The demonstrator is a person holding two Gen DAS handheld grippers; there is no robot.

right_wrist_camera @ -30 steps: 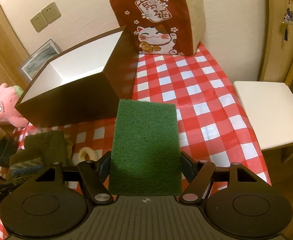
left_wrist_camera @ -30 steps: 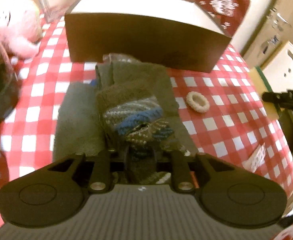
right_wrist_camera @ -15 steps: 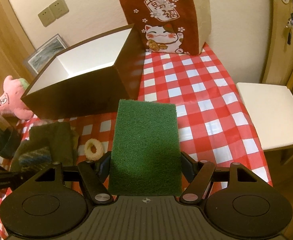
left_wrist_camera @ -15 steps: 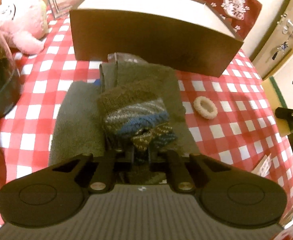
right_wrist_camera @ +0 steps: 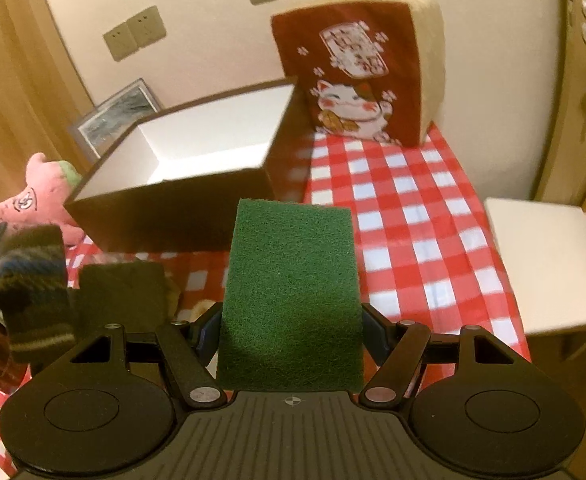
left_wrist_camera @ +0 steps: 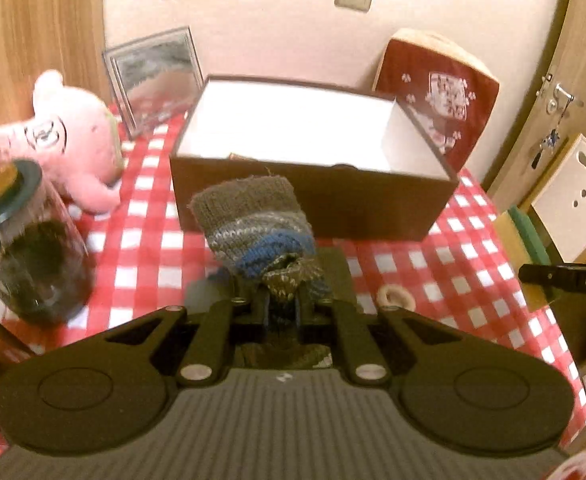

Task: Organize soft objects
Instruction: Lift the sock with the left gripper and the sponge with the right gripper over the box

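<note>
Left gripper (left_wrist_camera: 283, 312) pinched tight on a knitted striped sock (left_wrist_camera: 255, 226), lifted clear of the red-checked table (left_wrist_camera: 445, 264) just before the box's near wall. Right gripper (right_wrist_camera: 291, 330) clamped wide on a green scouring pad (right_wrist_camera: 291, 292) — held above the table's near edge. Beyond both, a dark open box (left_wrist_camera: 313, 196) toward the table's far edge, white inside — something small and brownish showing at its near wall, too hidden to name. At the left edge, a lidded glass jar (left_wrist_camera: 33, 256) with dark contents.

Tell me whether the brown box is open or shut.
Open. The box has no lid on; its white inside shows from above in both views.
</note>
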